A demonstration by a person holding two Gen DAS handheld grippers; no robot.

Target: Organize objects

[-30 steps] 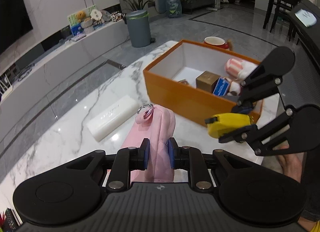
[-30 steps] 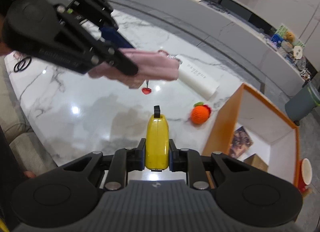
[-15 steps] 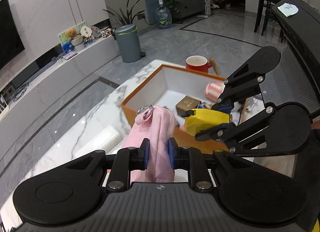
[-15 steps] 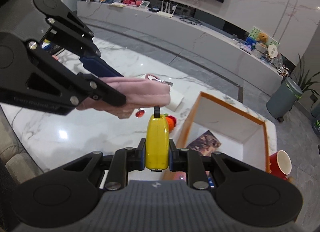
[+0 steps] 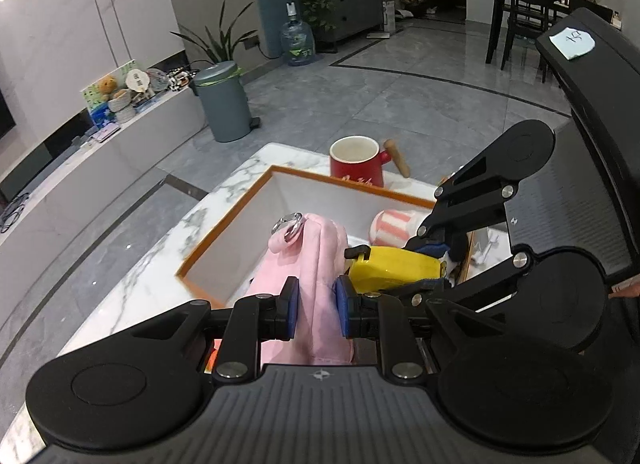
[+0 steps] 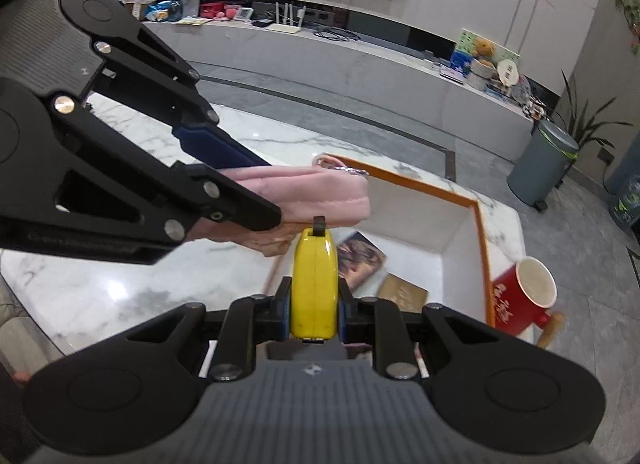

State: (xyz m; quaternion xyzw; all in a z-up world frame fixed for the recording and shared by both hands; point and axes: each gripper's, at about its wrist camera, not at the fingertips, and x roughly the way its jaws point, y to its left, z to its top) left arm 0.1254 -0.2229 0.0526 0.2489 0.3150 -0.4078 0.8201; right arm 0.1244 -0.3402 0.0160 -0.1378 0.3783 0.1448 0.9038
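Both carried above the orange box (image 5: 240, 208) on the marble tabletop (image 5: 132, 276), most likely because each item is to be dropped inside with the things already collected there

Left claw (image 5: 316, 306): blue pads pressed tight on the pink pouch (image 5: 316, 264), gripped at its lower half so that the end with the metal ring (image 5: 289, 224) points forward over the box opening. Held soft cloth by the middle, probably to keep it from folding down

Right claw (image 6: 315, 302): closed firmly on the yellow tape measure (image 6: 315, 276), pinched on its flat sides, the black tab end pointing forward and nearly under the pouch. Good grip for a hard, smooth body that could slip otherwise

Pose: left claw level and aimed along the box length; right claw coming in from the side, tilted a little down toward the box interior, just beside the left one and crossing in front of it. Very close together, maybe touching; cannot tell

Inside the box already: a striped pink-white soft item (image 5: 394, 224), a brown small box (image 6: 404, 296), a printed card (image 6: 360, 256). Red mug (image 6: 524, 292) standing on the tabletop just outside the far box wall

Release not yet done; risk of one claw hitting the other when opening
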